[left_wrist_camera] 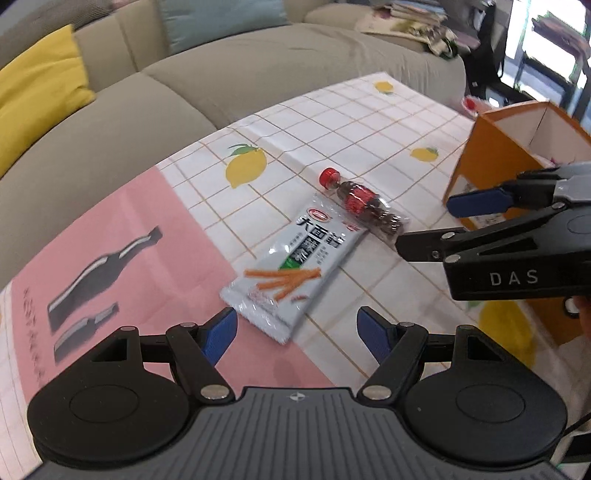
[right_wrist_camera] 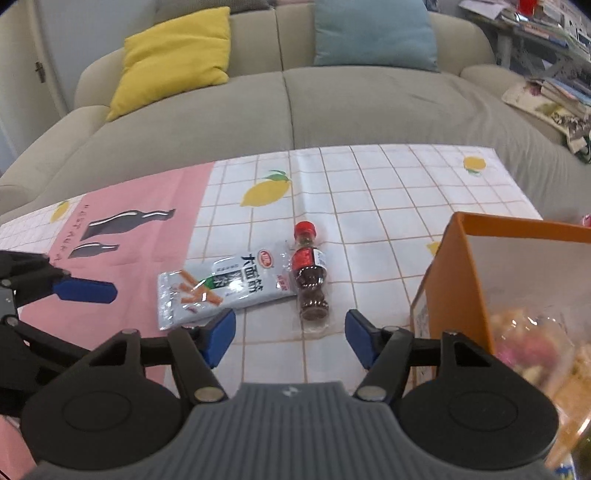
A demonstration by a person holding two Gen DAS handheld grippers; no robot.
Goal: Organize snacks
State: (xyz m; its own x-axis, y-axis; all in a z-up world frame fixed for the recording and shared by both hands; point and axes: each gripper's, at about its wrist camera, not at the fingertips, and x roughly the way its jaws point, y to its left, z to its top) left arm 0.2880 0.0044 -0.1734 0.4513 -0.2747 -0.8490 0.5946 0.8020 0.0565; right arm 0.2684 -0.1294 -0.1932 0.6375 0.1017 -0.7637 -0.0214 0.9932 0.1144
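Note:
A white snack packet [left_wrist_camera: 291,266] [right_wrist_camera: 221,284] printed with orange sticks lies flat on the lemon-print tablecloth. Touching its far end is a small cola-bottle-shaped snack [left_wrist_camera: 364,206] [right_wrist_camera: 308,273] with a red cap, sealed in clear wrap. My left gripper [left_wrist_camera: 297,332] hovers open just short of the packet's near end, with nothing between its pads. My right gripper [right_wrist_camera: 291,334] is open just short of the bottle's base, holding nothing; in the left wrist view it [left_wrist_camera: 424,225] reaches in from the right. An orange box [right_wrist_camera: 454,280] [left_wrist_camera: 517,147] stands to the right.
The orange box holds blurred snack bags [right_wrist_camera: 535,343] in clear wrap. The cloth has a pink panel [right_wrist_camera: 129,258] on the left. A grey sofa [right_wrist_camera: 295,107] with a yellow cushion [right_wrist_camera: 173,55] and a blue cushion [right_wrist_camera: 373,33] runs behind the table. Books and papers [right_wrist_camera: 550,99] pile up at the far right.

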